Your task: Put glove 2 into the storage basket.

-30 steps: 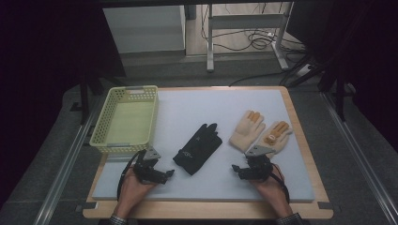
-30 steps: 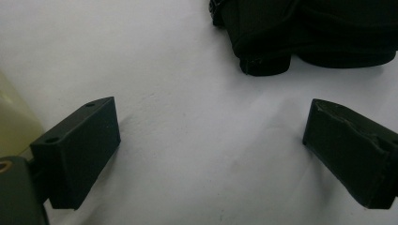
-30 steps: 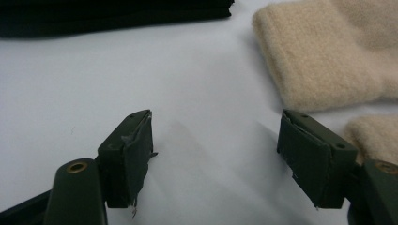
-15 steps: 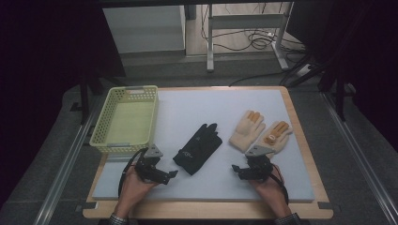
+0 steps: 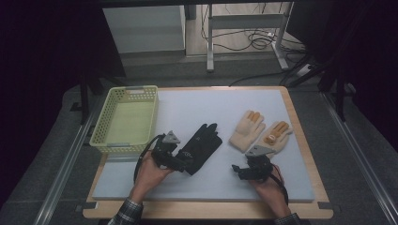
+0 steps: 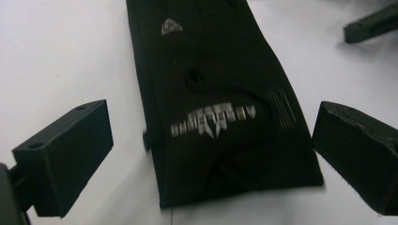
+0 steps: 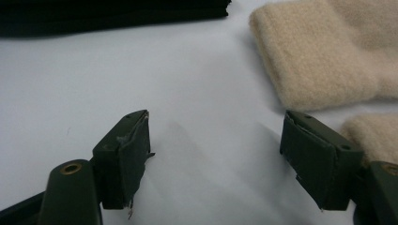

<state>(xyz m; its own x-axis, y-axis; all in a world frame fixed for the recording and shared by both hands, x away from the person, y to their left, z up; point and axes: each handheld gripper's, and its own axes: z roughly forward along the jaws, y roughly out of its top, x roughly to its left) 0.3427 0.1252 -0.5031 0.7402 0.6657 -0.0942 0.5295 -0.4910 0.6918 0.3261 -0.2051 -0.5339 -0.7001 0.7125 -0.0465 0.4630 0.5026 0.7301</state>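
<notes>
Black glove (image 6: 220, 108) between my wide left jaws, unpinched | right gripper (image 7: 216, 154) wide, empty | risk: pads snag one layer, cuff slips

Silver print and a small logo on the black glove (image 6: 220, 108), way too blurry to read

A wooden table (image 5: 300, 122) carries a pale mat (image 5: 211, 110). On the mat lie a black glove (image 5: 202, 146), two cream gloves (image 5: 260, 132) to its right, and a yellow basket (image 5: 126, 119) to its left.
</notes>
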